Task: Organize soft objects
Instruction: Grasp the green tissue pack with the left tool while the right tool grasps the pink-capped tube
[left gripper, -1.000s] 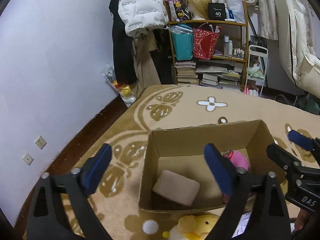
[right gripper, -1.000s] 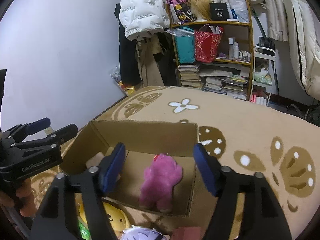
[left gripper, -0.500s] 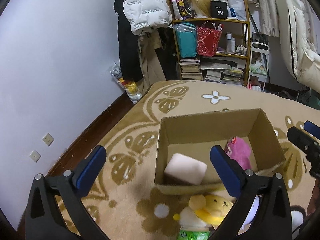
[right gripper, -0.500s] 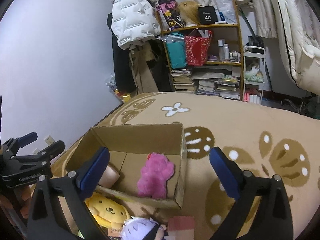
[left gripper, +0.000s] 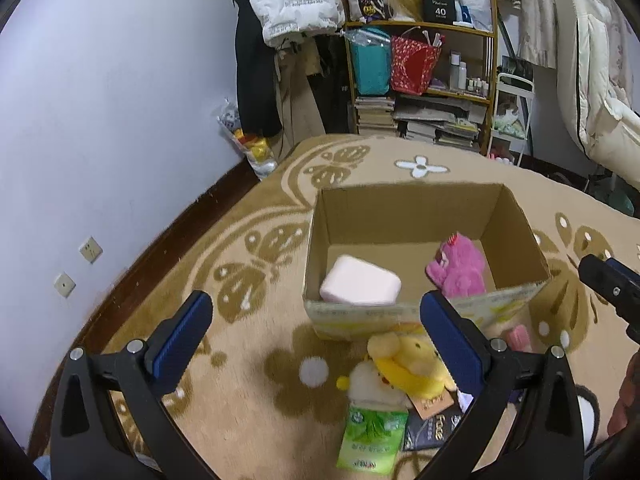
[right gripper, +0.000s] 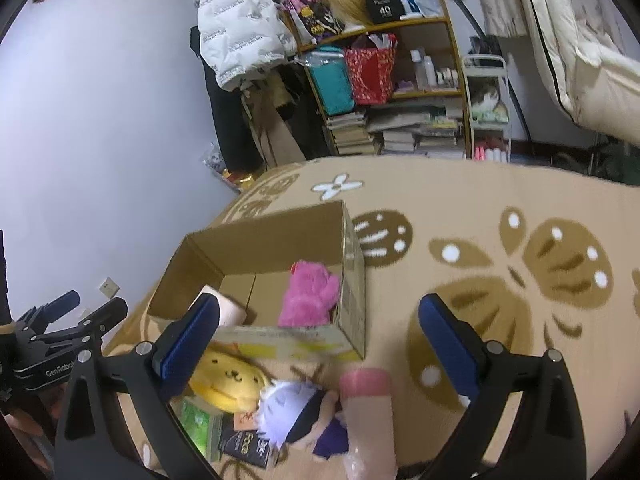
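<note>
Both views have drawn back from the cardboard box (left gripper: 424, 312) since the earlier frames, so it sits smaller and higher, mid-frame, and the loose toys in front of it have come into sight; both sets of jaws have just been opening, nothing between them. Carpet (left gripper: 248, 360), tan with brown butterfly pattern, fills the lower half of each view. Box open-topped, on the carpet. Inside, left part: pale pink cushion block (left gripper: 360, 286); right part: pink plush toy (left gripper: 460, 270) leaning against the right wall. Left gripper (left gripper: 316, 340), bottom of its view, spread fully wide, empty, hanging over carpet just in front of the box. Right gripper (right gripper: 320, 340), bottom of its view, likewise spread wide and empty, over the box's near right corner. On the carpet touching the box's front wall: yellow plush (left gripper: 408, 364); below it a green tissue pack (left gripper: 372, 436) and a dark packet (left gripper: 428, 432). Right view also shows a white-haired doll (right gripper: 296, 408) just right of the yellow plush, and a pink-capped tube (right gripper: 368, 408) beside the doll, lower centre.
</note>
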The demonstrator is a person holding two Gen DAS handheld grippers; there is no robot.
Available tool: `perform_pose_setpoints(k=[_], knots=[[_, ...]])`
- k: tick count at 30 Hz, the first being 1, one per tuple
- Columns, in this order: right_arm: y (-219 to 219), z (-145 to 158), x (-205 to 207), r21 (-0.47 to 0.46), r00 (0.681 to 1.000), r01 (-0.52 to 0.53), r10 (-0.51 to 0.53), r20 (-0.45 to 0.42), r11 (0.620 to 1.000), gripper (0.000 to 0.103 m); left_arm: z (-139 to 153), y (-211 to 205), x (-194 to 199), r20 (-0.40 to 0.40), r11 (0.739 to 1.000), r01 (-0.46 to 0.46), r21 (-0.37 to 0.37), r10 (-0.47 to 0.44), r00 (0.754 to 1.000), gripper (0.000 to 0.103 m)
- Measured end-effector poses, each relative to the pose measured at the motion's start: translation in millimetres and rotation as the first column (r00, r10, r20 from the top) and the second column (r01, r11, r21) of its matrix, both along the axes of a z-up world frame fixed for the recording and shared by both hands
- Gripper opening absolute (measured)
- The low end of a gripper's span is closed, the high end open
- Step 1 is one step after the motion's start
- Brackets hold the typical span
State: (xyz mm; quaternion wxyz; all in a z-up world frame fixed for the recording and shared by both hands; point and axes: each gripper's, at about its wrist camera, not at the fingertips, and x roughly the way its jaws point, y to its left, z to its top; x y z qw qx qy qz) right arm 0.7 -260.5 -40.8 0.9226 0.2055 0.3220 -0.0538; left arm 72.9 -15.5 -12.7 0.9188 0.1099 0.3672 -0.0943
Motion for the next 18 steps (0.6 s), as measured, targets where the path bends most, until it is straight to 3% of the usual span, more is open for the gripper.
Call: perform_pose_setpoints(k=[7, 18], knots=[[12, -20, -4, -0.047, 0.997, -0.043, 0.039, -0.074, 0.998, 0.102, -20, 9, -10, -0.061, 0.999, -0.006, 0.049, 0.009, 0.998, 0.103], [8, -63, 1, 0.016, 0.972, -0.048, 0.050, -0.230, 0.999, 0.089, -48, 10, -11, -0.211, 1.000, 0.019, -0.002, -0.019, 0.977, 0.103]])
